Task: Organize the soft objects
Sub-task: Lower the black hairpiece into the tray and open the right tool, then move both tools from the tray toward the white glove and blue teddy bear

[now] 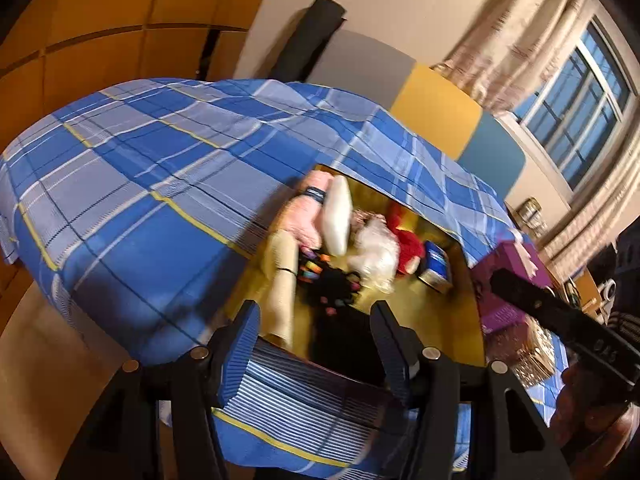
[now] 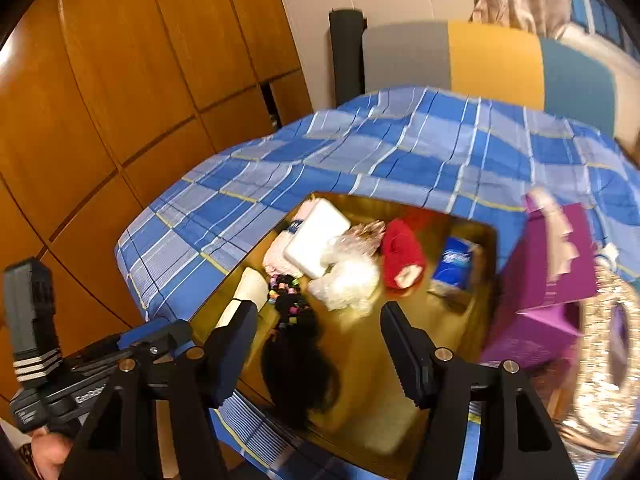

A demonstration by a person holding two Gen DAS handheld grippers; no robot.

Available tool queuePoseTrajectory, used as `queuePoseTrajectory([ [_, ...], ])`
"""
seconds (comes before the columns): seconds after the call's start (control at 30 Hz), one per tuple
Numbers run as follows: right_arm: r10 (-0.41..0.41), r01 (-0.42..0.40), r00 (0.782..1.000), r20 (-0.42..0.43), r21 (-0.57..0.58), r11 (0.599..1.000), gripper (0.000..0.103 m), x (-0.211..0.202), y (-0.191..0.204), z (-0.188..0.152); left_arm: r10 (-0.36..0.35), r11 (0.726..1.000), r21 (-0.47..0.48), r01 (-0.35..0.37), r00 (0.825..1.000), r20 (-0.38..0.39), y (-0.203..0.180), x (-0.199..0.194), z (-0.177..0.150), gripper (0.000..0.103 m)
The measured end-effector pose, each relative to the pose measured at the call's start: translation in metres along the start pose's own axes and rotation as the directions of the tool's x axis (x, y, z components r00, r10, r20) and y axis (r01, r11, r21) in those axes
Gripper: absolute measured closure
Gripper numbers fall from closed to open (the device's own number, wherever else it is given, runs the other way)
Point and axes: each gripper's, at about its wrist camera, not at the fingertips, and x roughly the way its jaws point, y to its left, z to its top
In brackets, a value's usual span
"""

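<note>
while the blue box [image 2: 456, 264] label blurs unreadably, left gripper [image 1: 316, 340] and right gripper [image 2: 320, 344] gape, holding nothing.

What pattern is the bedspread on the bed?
Blue plaid bedspread with white and yellow lines; clearest in the right wrist view.

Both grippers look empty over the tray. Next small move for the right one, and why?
Probably lower the right gripper onto the black hair piece with coloured beads. Its jaws stand open with nothing between them, and that piece lies right ahead of the fingertips on the yellow tray, nearer than the red plush or white pad. The purple box at the right looks a likely destination.
</note>
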Motion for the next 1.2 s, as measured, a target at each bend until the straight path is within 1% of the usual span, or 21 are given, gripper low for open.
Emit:
queuePoseTrajectory([
  [0.17,-0.052,0.051,0.997,0.061,0.016,0.999,0.038,-0.037,-0.022,-0.005,-0.063,0.997,0.050,0.065,0.998,-0.026,-0.024,0.003,-0.011,0.045],
  [0.23,-0.084,0.081,0.993,0.080,0.041,0.996,0.038,-0.052,-0.038,-0.008,-0.093,0.992,0.078,0.096,0.995,-0.048,-0.036,0.007,-0.015,0.045],
  [0.3,-0.119,0.112,0.989,0.092,0.070,0.991,0.038,-0.067,-0.054,-0.010,-0.106,0.988,0.104,0.112,0.992,-0.062,-0.049,0.008,-0.021,0.045],
  [0.47,-0.213,0.196,0.970,0.117,0.139,0.971,0.038,-0.101,-0.100,-0.021,-0.142,0.973,0.169,0.156,0.986,-0.092,-0.079,0.011,-0.031,0.045],
  [0.6,-0.282,0.259,0.953,0.106,0.189,0.947,0.038,-0.119,-0.140,-0.034,-0.160,0.957,0.224,0.183,0.980,-0.118,-0.104,0.014,-0.040,0.045],
  [0.77,-0.371,0.345,0.927,0.048,0.276,0.897,0.037,-0.133,-0.200,-0.062,-0.183,0.933,0.285,0.222,0.971,-0.156,-0.132,0.018,-0.054,0.045],
  [0.83,-0.405,0.386,0.914,-0.002,0.305,0.870,0.037,-0.134,-0.225,-0.076,-0.204,0.921,0.298,0.250,0.963,-0.178,-0.143,0.021,-0.059,0.045],
  [0.93,-0.425,0.421,0.903,-0.066,0.344,0.839,0.037,-0.134,-0.259,-0.099,-0.232,0.904,0.317,0.288,0.951,-0.202,-0.158,0.022,-0.066,0.045],
  [1.0,-0.440,0.450,0.891,-0.112,0.358,0.818,0.037,-0.132,-0.280,-0.113,-0.240,0.893,0.334,0.303,0.946,-0.216,-0.167,0.023,-0.070,0.045],
  [1.1,-0.441,0.473,0.881,-0.174,0.364,0.802,0.037,-0.128,-0.310,-0.128,-0.258,0.875,0.351,0.334,0.934,-0.246,-0.182,0.026,-0.077,0.045],
  [1.2,-0.447,0.492,0.870,-0.207,0.338,0.802,0.035,-0.123,-0.335,-0.130,-0.264,0.862,0.369,0.349,0.929,-0.261,-0.194,0.027,-0.081,0.045],
])
